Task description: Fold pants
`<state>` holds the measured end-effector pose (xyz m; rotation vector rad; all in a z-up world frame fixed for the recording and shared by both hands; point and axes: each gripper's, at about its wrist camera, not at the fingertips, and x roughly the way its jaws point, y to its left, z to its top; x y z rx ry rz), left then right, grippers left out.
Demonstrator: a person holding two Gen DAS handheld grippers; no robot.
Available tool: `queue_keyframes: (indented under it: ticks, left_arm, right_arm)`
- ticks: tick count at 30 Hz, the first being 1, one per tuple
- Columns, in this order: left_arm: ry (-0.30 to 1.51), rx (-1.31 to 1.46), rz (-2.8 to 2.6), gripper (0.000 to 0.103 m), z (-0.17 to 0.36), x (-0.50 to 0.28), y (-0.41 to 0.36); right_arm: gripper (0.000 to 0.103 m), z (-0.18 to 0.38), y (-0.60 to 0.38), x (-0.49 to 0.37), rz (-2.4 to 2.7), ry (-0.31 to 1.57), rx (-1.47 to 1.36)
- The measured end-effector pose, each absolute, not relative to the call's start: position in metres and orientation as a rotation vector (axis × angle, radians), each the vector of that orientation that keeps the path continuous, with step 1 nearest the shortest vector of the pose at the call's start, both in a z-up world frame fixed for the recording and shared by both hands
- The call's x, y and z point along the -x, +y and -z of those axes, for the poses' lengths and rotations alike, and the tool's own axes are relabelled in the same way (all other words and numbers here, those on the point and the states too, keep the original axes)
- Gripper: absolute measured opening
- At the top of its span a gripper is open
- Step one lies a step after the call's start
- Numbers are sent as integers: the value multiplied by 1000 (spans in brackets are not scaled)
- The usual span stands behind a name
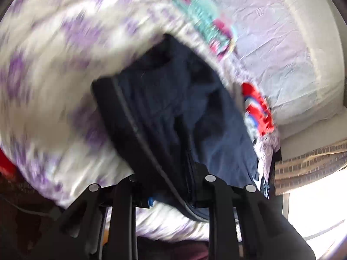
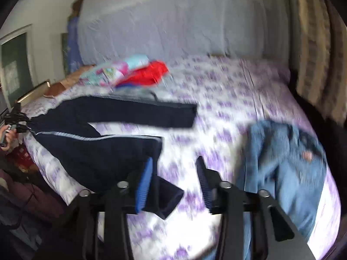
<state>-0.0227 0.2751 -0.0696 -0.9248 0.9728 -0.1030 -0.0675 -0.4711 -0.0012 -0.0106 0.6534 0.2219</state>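
Note:
Dark navy track pants [image 2: 91,149] with a pale side stripe hang stretched above the bed with the purple-flowered sheet [image 2: 227,108]. My left gripper [image 2: 16,122] shows at the far left of the right wrist view, shut on the pants' waist end. In the left wrist view the pants [image 1: 173,112] fill the middle and run into the left gripper [image 1: 171,195]. My right gripper [image 2: 174,179] is open, its blue-padded fingers [image 2: 144,184] spread; a pants leg end [image 2: 169,199] droops against the left finger, not pinched.
Blue jeans [image 2: 286,169] lie on the sheet at the right. A red and multicoloured pile of clothes [image 2: 134,73] lies at the far side of the bed. A curtain [image 2: 314,54] hangs at the right. A pale wall [image 2: 173,21] stands behind the bed.

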Motion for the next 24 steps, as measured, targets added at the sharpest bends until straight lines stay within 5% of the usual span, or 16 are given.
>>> queue_keyframes:
  ticks: [3,6,7,13,17,18,21,24]
  left_arm:
    - [982,993,154,29,83,40,288]
    - [929,922,99,74,59,51,292]
    - [902,888,74,85,48,52,291]
    - [965,787,22,87,49,22,268]
    - [976,674,-52,98,55,7,242]
    - [976,649,-71,98,55,7,237]
    - [953,607,-109,90,56,12,232]
    - [936,654,-87,52,55,20,244]
  right_arm:
    - [52,36,-494,95,-184,692,-162]
    - [81,34,-492,111,-203,634,-260]
    - [82,31,-488,110,-213,628,-272]
    - [82,8,-469,61,-234,687,-395]
    - [82,12,-414,17,-174,866,-59]
    - [70,25,-400,6,-193,957,12]
    - [9,49,-368,-4,-248,1074,209]
    - [6,3,-370,-12,-281,933,189]
